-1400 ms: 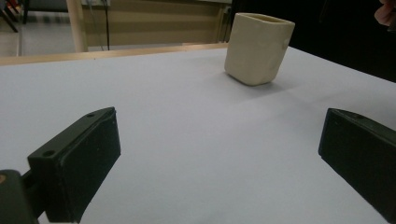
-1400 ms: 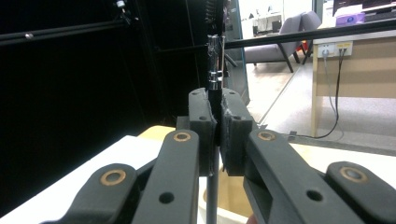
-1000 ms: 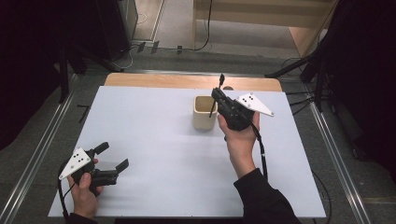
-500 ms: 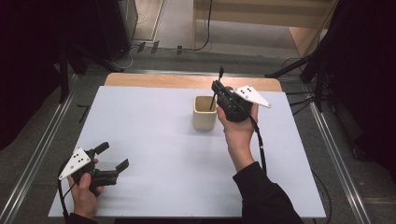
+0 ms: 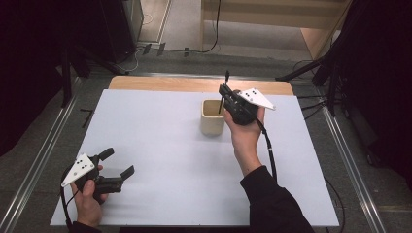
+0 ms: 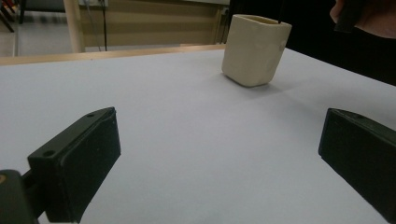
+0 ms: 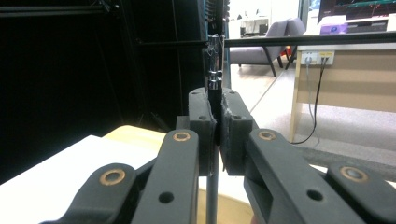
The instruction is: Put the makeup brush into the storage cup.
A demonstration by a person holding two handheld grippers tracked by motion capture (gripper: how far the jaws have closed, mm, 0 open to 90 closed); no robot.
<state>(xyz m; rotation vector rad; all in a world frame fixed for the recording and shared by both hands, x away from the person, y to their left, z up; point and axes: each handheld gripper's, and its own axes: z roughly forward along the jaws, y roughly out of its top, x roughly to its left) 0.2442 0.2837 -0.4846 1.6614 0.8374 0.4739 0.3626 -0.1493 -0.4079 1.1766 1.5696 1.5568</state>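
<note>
The thin black pen (image 5: 223,94) stands upright, clamped in the right gripper (image 5: 224,93), its lower end inside the cream cup (image 5: 212,118) near the table's (image 5: 160,116) far edge. The left gripper (image 5: 118,163), jaws spread and holding nothing, sits by the near-left corner with lots of bare table between.

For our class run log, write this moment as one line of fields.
right gripper: shut on thin dark pen, upright, lower end in cream cup | left gripper: open, idle near table front-left corner
</note>
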